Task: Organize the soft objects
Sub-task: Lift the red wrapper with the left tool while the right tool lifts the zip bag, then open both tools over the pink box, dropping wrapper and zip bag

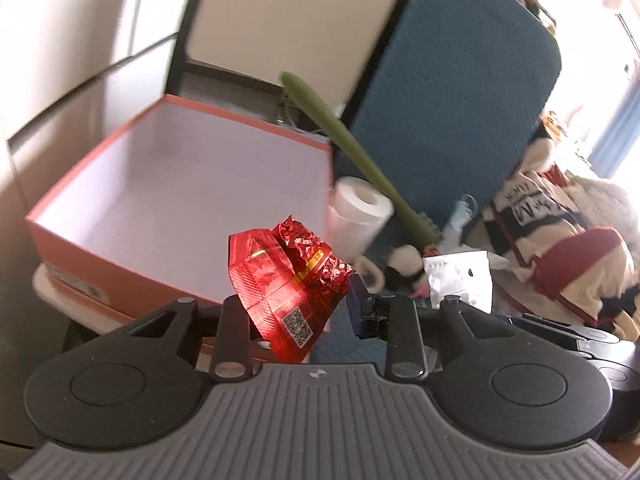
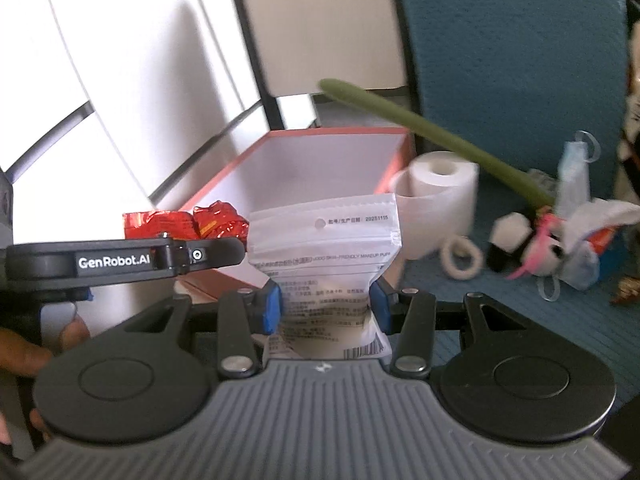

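Note:
My left gripper [image 1: 300, 300] is shut on a crumpled red foil packet [image 1: 286, 276] and holds it in the air near the front right corner of an open orange box [image 1: 112, 268] with a white inside. The packet also shows in the right wrist view [image 2: 184, 222], with the left gripper [image 2: 224, 254] seen from the side. My right gripper [image 2: 326, 306] is shut on a white makeup-puff pouch [image 2: 328, 248], held upright in front of the orange box [image 2: 396, 160]. That pouch also shows in the left wrist view [image 1: 460, 276].
A toilet paper roll [image 2: 440, 196] stands right of the box on a blue cushion [image 2: 500, 320]. A long green stick [image 2: 440, 136] leans over it. A white hair tie [image 2: 462, 258], a panda toy [image 2: 516, 240], face masks [image 2: 574, 176] and striped clothes [image 1: 560, 248] lie further right.

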A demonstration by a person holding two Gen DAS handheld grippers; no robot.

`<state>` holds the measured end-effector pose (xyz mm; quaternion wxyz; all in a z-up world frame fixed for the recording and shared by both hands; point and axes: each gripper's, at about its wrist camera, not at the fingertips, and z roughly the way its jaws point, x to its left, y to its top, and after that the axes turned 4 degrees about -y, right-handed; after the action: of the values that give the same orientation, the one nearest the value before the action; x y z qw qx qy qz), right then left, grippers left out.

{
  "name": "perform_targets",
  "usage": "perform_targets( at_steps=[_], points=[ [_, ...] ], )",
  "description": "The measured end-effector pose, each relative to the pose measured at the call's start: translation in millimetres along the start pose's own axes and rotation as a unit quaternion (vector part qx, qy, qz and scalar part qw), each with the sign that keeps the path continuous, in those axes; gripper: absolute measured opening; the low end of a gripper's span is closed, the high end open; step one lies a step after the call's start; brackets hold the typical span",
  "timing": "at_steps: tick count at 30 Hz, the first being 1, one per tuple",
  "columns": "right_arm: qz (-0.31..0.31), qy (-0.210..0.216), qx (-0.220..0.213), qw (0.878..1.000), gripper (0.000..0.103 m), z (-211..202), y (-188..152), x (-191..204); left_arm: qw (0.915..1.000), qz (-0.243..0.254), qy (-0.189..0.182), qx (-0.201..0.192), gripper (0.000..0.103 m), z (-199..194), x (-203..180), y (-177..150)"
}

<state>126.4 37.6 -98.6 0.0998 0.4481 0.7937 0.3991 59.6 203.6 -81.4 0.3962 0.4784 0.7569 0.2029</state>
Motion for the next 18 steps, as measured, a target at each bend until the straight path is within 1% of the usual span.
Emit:
perform_targets(
  at_steps=[3,7,13,18],
  points=[
    [-0.01,0.01,0.006,1.0,0.048,13.4,8.3,13.9,0.9999,-0.01,0.014,-0.005,0.035,-4.2,18.2,5.6],
    [-0.019,0.015,0.013,1.0,0.049,36.9,20.8,30.4,0.9994,-0.025,0.024,-0.005,0.035,0.8,43.4,15.3],
    [-0.026,0.01,0.031,0.999,0.049,75.3,35.7,45.2,0.9989,-0.035,0.032,0.002,0.035,22.8,75.5,32.1],
    [-0.032,0.003,0.045,0.998,0.049,107.2,44.1,49.4,0.9982,-0.043,0.039,0.018,0.035,47.7,103.8,43.1]
  ],
)
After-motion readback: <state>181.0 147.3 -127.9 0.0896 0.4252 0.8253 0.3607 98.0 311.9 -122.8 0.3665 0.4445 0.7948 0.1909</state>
